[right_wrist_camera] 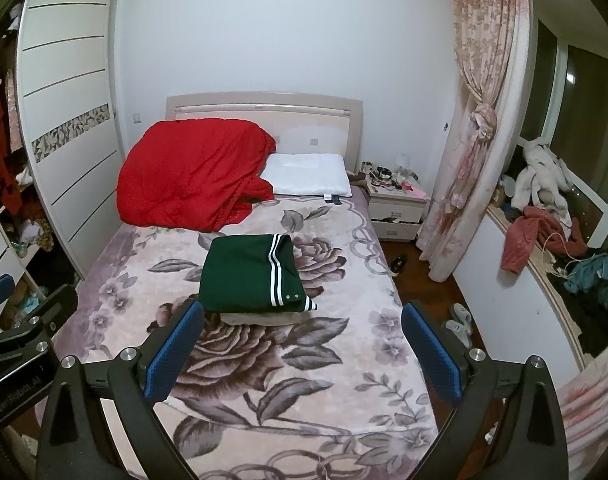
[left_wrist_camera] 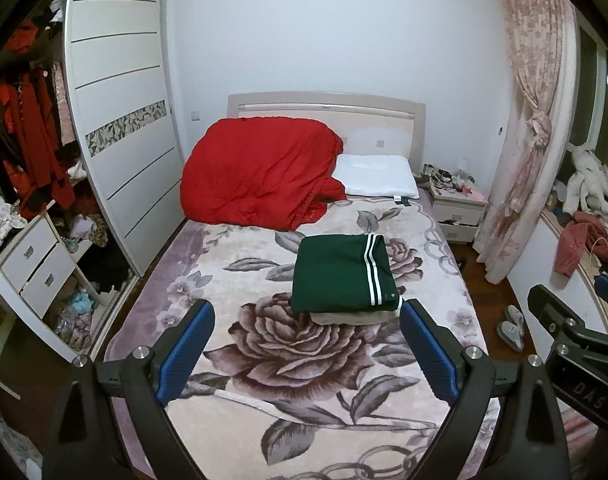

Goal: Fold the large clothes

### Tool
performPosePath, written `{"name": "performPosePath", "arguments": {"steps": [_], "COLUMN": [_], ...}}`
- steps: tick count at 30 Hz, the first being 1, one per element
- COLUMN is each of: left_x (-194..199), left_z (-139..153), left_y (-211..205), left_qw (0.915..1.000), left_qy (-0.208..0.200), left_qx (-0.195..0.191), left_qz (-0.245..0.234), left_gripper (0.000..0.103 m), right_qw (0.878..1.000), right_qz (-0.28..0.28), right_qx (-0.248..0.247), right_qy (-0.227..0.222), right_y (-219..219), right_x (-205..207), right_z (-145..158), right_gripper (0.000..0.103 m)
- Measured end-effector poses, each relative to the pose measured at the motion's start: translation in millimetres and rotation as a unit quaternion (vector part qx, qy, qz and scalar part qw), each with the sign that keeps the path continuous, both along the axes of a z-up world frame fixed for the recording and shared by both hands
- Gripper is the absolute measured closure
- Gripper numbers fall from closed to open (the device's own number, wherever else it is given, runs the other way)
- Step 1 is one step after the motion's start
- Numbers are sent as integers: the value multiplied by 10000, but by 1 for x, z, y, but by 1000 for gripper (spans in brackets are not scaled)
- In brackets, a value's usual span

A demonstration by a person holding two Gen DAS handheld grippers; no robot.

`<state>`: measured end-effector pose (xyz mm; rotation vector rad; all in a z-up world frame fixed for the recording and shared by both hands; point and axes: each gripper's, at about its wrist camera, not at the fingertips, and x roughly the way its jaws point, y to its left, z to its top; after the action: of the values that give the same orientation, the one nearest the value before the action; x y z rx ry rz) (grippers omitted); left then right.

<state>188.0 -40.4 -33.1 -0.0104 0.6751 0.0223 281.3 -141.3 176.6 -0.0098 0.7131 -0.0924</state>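
A folded dark green garment [left_wrist_camera: 342,274] with white stripes lies on top of a folded beige garment [left_wrist_camera: 350,317] in the middle of the bed [left_wrist_camera: 231,264]. The stack also shows in the right wrist view, green [right_wrist_camera: 249,276] over beige [right_wrist_camera: 259,318]. My left gripper [left_wrist_camera: 306,316] is open and empty, held above the bed's near half, short of the stack. My right gripper [right_wrist_camera: 301,318] is open and empty, beside the left one. Each gripper shows at the edge of the other's view.
A red quilt [left_wrist_camera: 259,172] is heaped at the bed's head left, beside a white pillow [left_wrist_camera: 378,176]. An open wardrobe [left_wrist_camera: 115,120] full of clothes stands left. A nightstand [right_wrist_camera: 396,208], curtain [right_wrist_camera: 468,140], slippers [right_wrist_camera: 460,322] and a cluttered window ledge [right_wrist_camera: 552,240] are right.
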Motion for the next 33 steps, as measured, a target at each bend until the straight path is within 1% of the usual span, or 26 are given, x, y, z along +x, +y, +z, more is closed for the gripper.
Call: {"name": "performPosePath", "arguments": {"steps": [12, 18, 33], "left_x": [-7, -8, -13], "left_z": [6, 6, 7], "left_y": [3, 3, 8], "left_qw": [9999, 9999, 9998], "left_qy": [-79, -92, -125], "left_qx": [10, 16, 24], "left_qz": [77, 83, 123], "left_gripper": [8, 8, 8], "right_qw": [9999, 9999, 9999], "right_qz": [90, 119, 129], "right_qx": [29, 64, 95], "right_qy": [-79, -41, -46], "right_y": [1, 3, 2], "right_x": [3, 4, -11], "right_z": [13, 14, 14], "right_gripper": [2, 2, 2]}}
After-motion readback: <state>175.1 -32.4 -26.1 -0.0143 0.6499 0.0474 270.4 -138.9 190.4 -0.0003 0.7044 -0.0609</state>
